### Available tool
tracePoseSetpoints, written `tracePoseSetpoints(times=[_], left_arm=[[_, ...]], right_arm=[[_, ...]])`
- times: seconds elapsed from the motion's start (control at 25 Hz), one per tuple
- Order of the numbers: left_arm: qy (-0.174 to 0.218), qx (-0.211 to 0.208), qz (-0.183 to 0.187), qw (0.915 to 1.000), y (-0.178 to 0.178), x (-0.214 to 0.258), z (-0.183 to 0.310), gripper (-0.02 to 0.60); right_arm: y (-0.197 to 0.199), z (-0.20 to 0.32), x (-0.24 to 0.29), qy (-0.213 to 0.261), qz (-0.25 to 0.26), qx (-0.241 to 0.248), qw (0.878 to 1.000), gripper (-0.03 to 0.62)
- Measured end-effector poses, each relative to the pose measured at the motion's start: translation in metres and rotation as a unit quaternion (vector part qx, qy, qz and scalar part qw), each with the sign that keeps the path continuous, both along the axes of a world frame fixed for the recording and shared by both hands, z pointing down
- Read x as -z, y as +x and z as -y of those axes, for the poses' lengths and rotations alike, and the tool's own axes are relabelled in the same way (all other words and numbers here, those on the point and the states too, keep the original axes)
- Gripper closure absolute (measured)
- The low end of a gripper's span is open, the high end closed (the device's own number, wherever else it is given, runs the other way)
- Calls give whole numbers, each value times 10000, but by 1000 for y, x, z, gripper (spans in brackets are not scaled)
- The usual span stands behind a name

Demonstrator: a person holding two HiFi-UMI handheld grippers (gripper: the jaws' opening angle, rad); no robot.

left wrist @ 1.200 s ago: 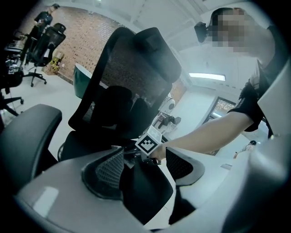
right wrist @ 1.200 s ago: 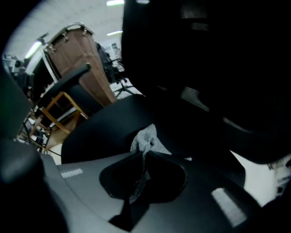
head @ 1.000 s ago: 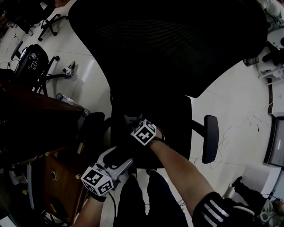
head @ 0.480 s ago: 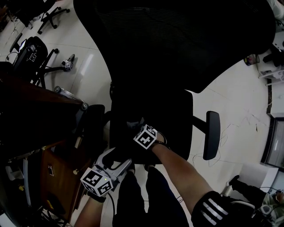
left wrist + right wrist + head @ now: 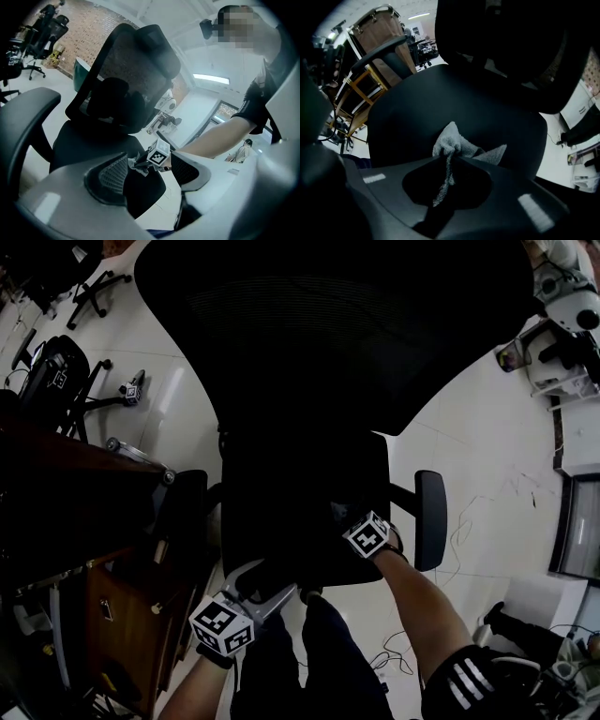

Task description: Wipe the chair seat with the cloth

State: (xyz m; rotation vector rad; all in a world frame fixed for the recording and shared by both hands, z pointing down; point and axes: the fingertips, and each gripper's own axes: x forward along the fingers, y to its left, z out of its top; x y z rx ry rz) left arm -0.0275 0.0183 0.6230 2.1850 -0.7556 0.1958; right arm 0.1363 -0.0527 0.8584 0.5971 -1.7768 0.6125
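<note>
While the left gripper [image 5: 265, 580] hangs by the front edge with jaws apart and empty, the right gripper [image 5: 449, 159] clamps the cloth [image 5: 451, 140], pressing it onto the chair seat [image 5: 440, 103], front right, presumably to wipe; the backrest [image 5: 511, 47] rises beyond.

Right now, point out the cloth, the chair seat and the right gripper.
cloth [image 5: 449, 139], right gripper view, bunched top fold.
chair seat [image 5: 440, 98], right gripper view, bare middle.
right gripper [image 5: 449, 161], right gripper view, where its jaws pinch the cloth.
</note>
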Motion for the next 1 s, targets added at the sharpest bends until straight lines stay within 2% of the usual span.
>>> tracePoseSetpoints(times=[0.12, 0.24, 0.32, 0.52, 0.72, 0.88, 1.0], left_arm=[[-15, -34, 27, 10000, 0, 2, -1, 267], [-25, 52, 83, 9999, -12, 6, 0, 267], [-16, 115, 116, 9999, -23, 9, -1, 267], [-15, 398, 271, 9988, -67, 12, -4, 267], [-81, 531, 417, 9977, -91, 10, -11, 267], [-165, 509, 434, 9976, -101, 0, -19, 267], [-245, 428, 428, 9979, -94, -2, -20, 267]], right_arm=[[12, 2, 1, 1, -72, -171, 9998, 559], [-15, 6, 17, 74, 252, -241, 9994, 559], [-54, 5, 34, 167, 670, -128, 9975, 559], [-186, -23, 53, 59, 1581, 497, 9861, 559], [-278, -66, 41, -288, 1914, 1021, 9758, 559], [-299, -93, 23, -423, 1915, 1330, 9715, 559], [-283, -104, 18, -545, 1962, 1412, 9688, 559]])
